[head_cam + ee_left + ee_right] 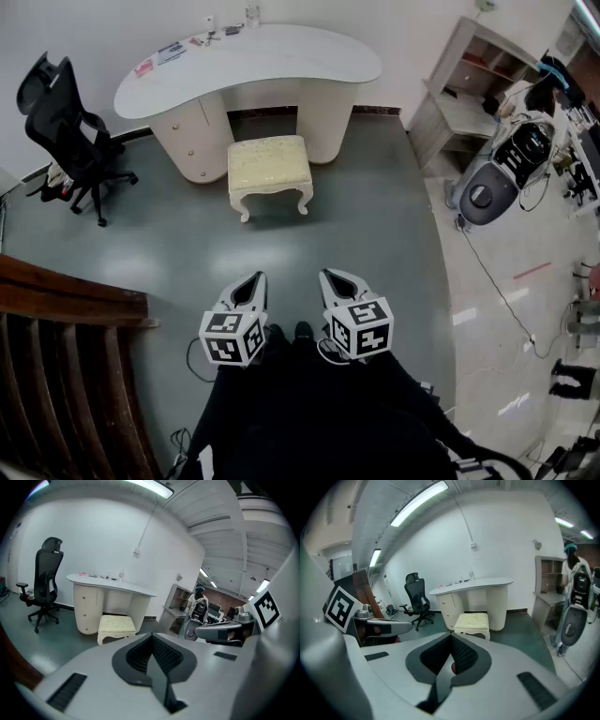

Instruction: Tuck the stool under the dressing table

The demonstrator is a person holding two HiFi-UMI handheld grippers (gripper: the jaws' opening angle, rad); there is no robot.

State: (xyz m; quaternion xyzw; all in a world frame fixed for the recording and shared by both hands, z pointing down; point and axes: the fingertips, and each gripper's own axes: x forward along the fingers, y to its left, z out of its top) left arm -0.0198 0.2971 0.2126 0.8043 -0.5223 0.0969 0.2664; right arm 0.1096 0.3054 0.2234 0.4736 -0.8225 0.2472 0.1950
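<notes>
A cream cushioned stool (270,171) with curved white legs stands on the grey-green floor, just in front of the gap under the white curved dressing table (248,66). The stool (116,626) also shows in the left gripper view, and the stool (472,623) in the right gripper view, in front of the table (476,592). My left gripper (251,285) and right gripper (336,281) are held side by side low in the head view, well short of the stool. Both are shut with nothing between the jaws.
A black office chair (70,131) stands left of the table. A wooden railing (66,356) fills the lower left. A shelf unit (469,89) and a grey round machine (492,178) with a trailing cable are at the right. Small items (173,49) lie on the tabletop.
</notes>
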